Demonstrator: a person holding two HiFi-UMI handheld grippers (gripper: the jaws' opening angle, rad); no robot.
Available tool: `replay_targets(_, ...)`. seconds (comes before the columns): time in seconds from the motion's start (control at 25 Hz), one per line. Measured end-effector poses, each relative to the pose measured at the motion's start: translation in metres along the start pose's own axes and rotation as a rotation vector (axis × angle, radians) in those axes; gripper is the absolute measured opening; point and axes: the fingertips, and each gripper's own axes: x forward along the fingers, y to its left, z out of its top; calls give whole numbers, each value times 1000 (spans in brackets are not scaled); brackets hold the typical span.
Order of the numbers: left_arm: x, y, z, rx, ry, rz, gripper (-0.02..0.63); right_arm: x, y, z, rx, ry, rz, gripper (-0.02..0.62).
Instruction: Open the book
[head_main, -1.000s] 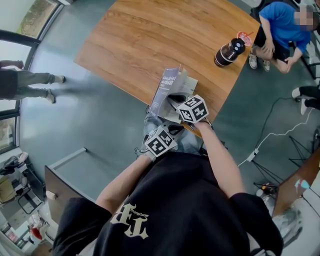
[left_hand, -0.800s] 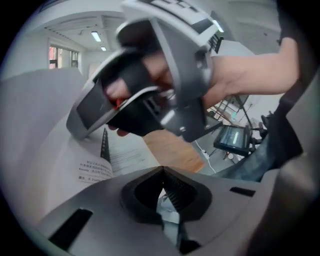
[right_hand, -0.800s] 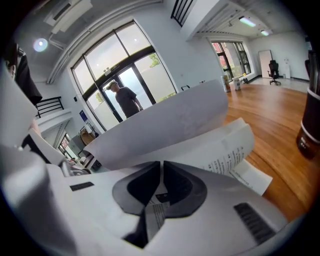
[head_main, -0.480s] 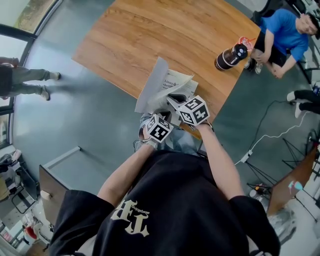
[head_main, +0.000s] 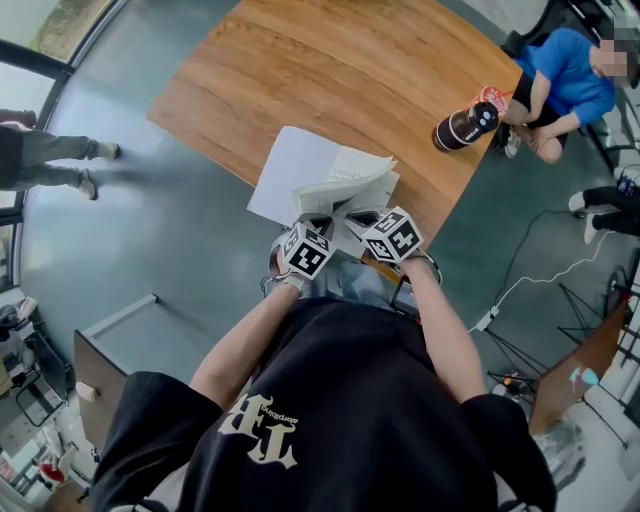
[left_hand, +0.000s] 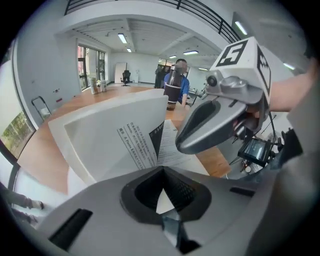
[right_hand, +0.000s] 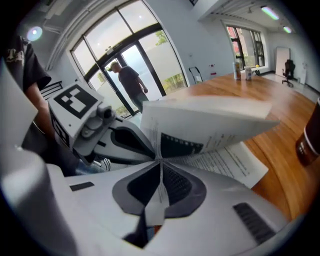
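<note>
Now left gripper (head_main: 318, 224), right gripper (head_main: 359, 217): jaws together on book (head_main: 345, 178) pages.

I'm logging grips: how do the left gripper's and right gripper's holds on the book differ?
The left gripper pinches the cover, spread wide to the left; the right gripper pinches a thin inner page, other pages arching above it. Both are shut on paper of the same book.

The book (head_main: 300, 165) is white-paged with black print. A solid black block of print sits just beyond the fingertips of the right gripper (right_hand: 160, 192). It and the left gripper (left_hand: 162, 197) are pale grey with black pads (left_hand: 186, 192) and black-and-white square markers. The table (head_main: 330, 70) is warm brown woodgrain and the floor (head_main: 150, 230) is blue-grey.
</note>
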Motion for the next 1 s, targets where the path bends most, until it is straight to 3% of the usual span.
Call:
replay_targets(0.12, -6, 7, -1, -16, -5, 0, 6, 11, -12, -10, 27, 62, -45, 5)
replay_targets(0.36, -13, 20, -10, -77, -7, -28, 6, 30, -30, 21, 117, -14, -82, 5)
replay_targets(0.6, -21, 45, -22, -114, 2, -49, 6, 61, -27, 54, 120, -18, -69, 5)
replay_targets(0.84, -26, 74, -28, -126, 9, -63, 6, 97, -24, 67, 119, 29, -70, 5)
replay_targets(1.0, -28, 90, -30, -119, 22, -86, 6, 111, -31, 66, 189, 84, -96, -11)
